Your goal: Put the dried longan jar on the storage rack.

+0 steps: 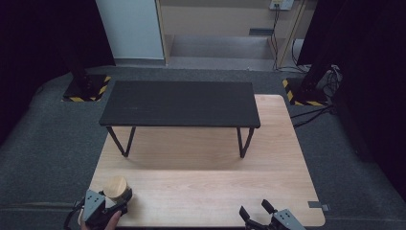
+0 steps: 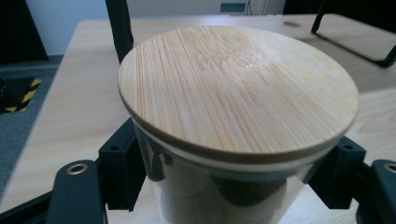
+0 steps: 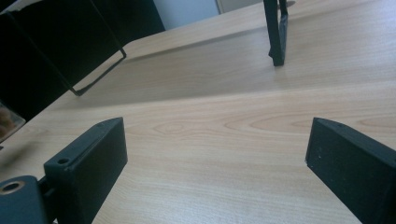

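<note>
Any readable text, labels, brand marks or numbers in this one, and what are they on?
None can be read.
Bamboo lid of the jar: faint mark in the grain near its middle, too blurred to read.
Small tag at the table's near right edge: too small to read.
Yellow-black stripes on the stand bases: warning pattern, no words.

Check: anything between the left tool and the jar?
Nothing visible. The left tool is shut on the glass jar with the bamboo lid, its pads against the glass just under the lid. The right tool is open over bare wooden table, apart from the jar.
</note>
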{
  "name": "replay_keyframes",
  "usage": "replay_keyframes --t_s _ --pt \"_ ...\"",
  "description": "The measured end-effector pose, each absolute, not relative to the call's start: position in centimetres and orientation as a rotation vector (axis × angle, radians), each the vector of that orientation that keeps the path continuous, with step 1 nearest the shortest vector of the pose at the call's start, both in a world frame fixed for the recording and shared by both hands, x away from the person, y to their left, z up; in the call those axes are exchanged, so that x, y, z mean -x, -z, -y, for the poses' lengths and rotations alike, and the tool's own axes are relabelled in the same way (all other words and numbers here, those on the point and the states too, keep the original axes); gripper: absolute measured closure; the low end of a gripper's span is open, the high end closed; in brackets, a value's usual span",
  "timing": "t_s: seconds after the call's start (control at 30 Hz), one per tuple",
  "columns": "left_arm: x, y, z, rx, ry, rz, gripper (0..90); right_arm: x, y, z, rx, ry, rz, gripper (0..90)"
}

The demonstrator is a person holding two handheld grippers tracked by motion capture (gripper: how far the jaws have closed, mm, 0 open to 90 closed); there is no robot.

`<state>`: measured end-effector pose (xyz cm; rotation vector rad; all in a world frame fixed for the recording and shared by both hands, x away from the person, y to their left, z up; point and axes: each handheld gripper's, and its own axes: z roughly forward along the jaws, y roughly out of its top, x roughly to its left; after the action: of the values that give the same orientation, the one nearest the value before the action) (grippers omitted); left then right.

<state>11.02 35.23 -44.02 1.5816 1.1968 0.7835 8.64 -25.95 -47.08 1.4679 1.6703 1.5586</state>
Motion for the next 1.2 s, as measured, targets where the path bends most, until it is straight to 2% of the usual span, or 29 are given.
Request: replay_keyframes --t_s 0.6,0.87,1.2 --pt "-14.7 35.0 -36.2 -1.531 -0.779 -1.075 24.3 -8.2 46.7 26.0 -1.442 -1.583 -1.652 5.9" --pt "-16.6 32.0 -36.7 -1.517 -0.779 -1.043 24.3 -8.1 46.3 26.0 -1.436 -1.582 -1.648 6.0" --pt "-19.7 30.1 -36.9 -1.516 -0.77 -1.041 24.3 -8.2 46.2 26.0 -1.435 -1.585 -1.64 6.1"
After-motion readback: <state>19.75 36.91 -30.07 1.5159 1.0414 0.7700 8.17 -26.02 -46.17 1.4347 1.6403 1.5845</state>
